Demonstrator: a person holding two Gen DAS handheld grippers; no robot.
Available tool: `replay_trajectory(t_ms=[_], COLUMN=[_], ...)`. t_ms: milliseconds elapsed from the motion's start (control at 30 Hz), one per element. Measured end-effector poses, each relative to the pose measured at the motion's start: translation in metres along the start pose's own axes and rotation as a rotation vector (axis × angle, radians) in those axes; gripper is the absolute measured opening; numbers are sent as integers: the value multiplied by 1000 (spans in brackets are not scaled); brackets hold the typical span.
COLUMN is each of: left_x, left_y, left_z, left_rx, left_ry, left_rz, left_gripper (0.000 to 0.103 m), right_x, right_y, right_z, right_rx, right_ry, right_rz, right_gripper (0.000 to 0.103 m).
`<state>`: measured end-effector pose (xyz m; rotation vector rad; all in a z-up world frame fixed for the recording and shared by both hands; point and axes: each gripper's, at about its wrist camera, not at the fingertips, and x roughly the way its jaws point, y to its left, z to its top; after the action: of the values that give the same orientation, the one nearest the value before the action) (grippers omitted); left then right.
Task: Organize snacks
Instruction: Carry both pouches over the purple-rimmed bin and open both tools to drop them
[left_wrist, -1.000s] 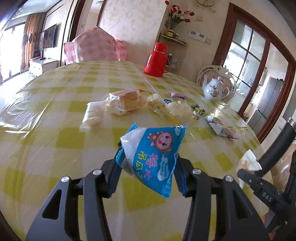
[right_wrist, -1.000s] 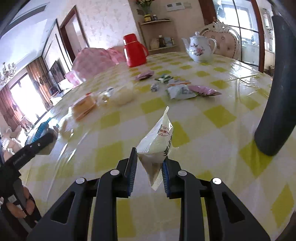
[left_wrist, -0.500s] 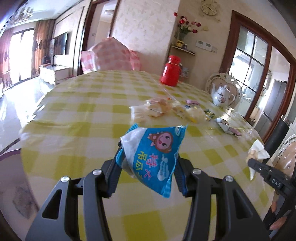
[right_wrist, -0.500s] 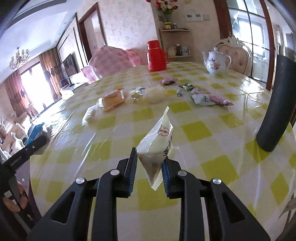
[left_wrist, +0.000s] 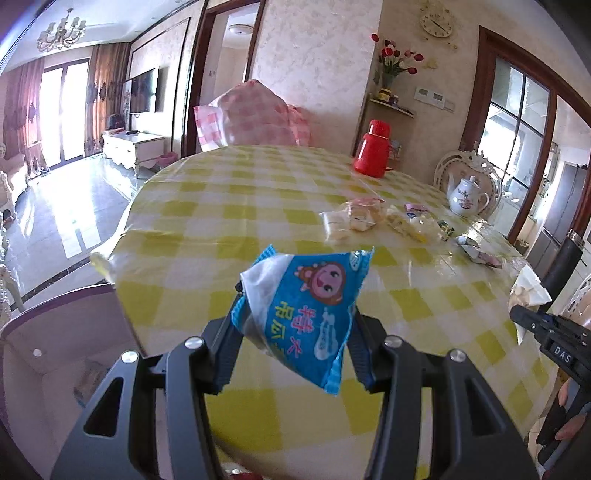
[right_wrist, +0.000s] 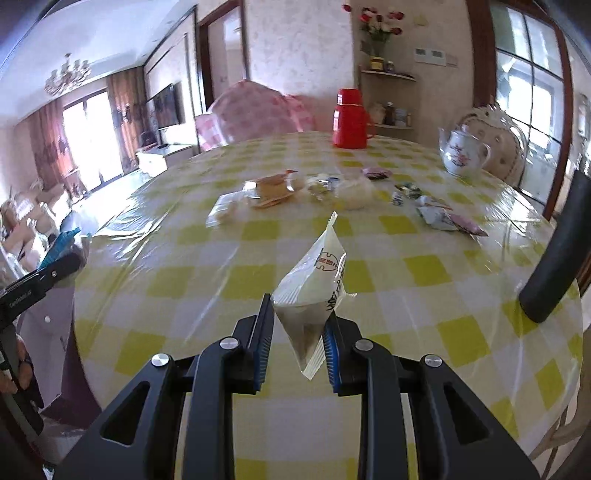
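One round table (left_wrist: 229, 206) — yellow-checked cloth, glossy floor (left_wrist: 55, 229) beyond

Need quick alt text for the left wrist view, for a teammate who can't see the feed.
The left gripper holds a blue-and-white snack packet with a cartoon face above the near edge of a yellow-checked table. Farther back lie loose wrapped snacks, with a red thermos and a white teapot behind them.

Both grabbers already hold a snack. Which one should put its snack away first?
Probably the left gripper: its blue snack packet hangs near the table edge. The right gripper holds its white packet farther in, over the table.
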<state>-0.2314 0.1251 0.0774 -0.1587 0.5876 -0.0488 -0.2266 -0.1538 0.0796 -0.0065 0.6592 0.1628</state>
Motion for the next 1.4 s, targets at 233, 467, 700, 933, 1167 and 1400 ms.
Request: replay_trajectory(t_ms=[233, 467, 700, 933, 1167, 1400], left_x=[-18, -34, -48, -58, -58, -52], left_y=[26, 75, 131, 175, 204, 213], left_z=[-8, -6, -13, -21, -26, -31], left_rx=[-14, -70, -151, -200, -224, -236], left_ry=[5, 33, 47, 78, 127, 152], left_rz=[30, 83, 155, 227, 282, 301], left_gripper=[51, 51, 51, 51, 52, 53], right_x=[-8, -15, -25, -32, -28, -23], right_y=[66, 146, 227, 287, 318, 332], right_z=[-1, -9, -16, -34, -52, -62], right_rx=[-114, -231, -354, -474, -535, -560], right_ry=[-13, -19, 7, 35, 84, 109], right_rz=[117, 278, 417, 506, 559, 620], right_gripper=[25, 25, 25, 25, 26, 26])
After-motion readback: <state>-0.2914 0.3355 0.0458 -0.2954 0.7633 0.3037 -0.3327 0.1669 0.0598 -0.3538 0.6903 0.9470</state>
